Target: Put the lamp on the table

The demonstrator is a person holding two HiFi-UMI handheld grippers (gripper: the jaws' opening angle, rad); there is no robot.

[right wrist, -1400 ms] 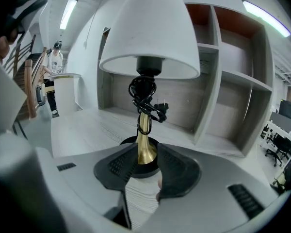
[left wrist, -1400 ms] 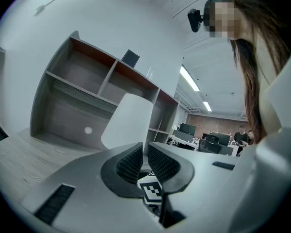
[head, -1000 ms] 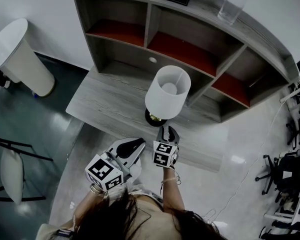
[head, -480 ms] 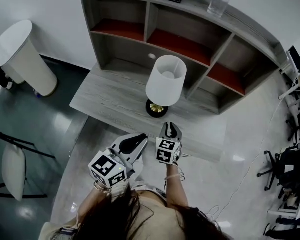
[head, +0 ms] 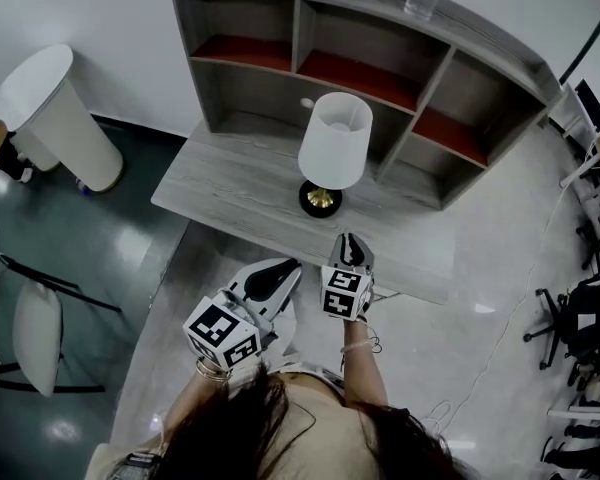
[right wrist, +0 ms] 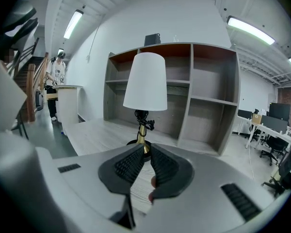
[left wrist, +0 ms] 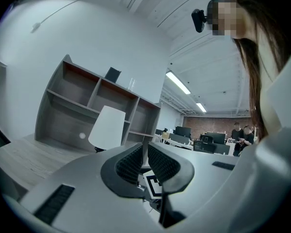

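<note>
At left, left tongs [head: 283,268] off table [head: 225,193] edge, jaws all but together, nothing in them. Centre: lamp [head: 334,143] upright on table, base just before shelf [head: 435,108], nothing gripping it; task looks done to me. Right tongs [head: 351,240] near base, not touching, jaws closing, slim gap, empty. Risk as I judge it: right tongs drift forward, nudge base or snag black fitting on stem. Big shade looks top-heavy, so lamp could tip or slide. Safer to back off straight.
</note>
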